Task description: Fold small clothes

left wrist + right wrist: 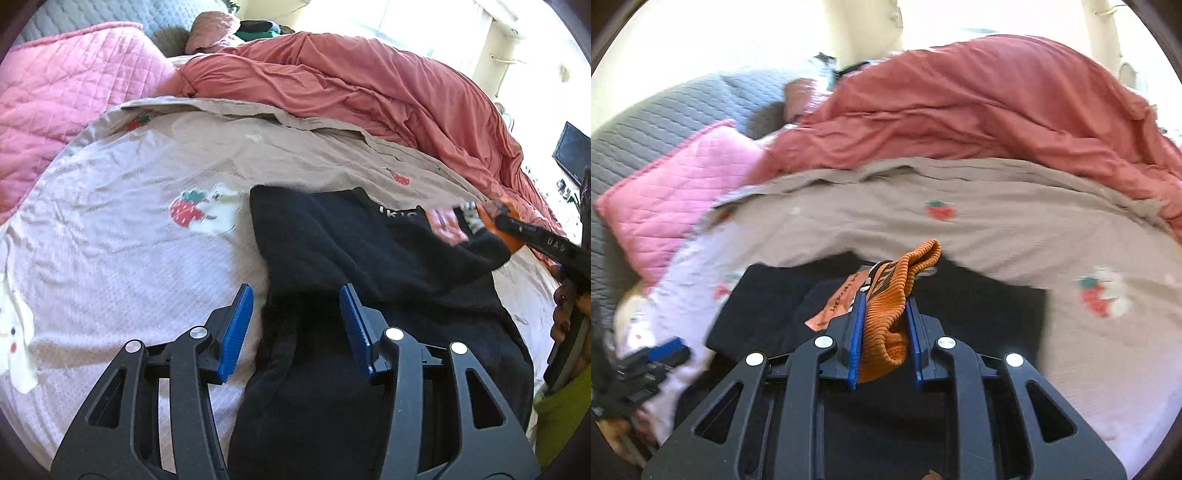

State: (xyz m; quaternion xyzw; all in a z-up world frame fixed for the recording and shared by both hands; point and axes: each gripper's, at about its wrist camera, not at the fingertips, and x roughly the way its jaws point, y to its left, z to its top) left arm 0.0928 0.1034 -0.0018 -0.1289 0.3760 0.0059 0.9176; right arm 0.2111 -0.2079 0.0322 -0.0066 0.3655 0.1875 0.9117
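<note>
A black garment (332,240) lies spread on the bed, with an orange ribbed part (897,295) and a pink label (838,306) lifted off it. My right gripper (886,297) is shut on that orange ribbed part and holds it above the black cloth (768,306). In the left wrist view the right gripper (495,218) comes in from the right edge with the orange knit (515,247) in it. My left gripper (297,291) hovers over the garment's near left edge. Its jaws stand apart, and the blue pads (236,332) are clear of the cloth.
The pale bedsheet (129,240) has strawberry prints. A bunched salmon duvet (369,92) lies behind it, and a pink quilted pillow (55,92) at the back left against a grey headboard (646,122). A hand (561,314) and a yellow-green sleeve (565,413) are at the right edge.
</note>
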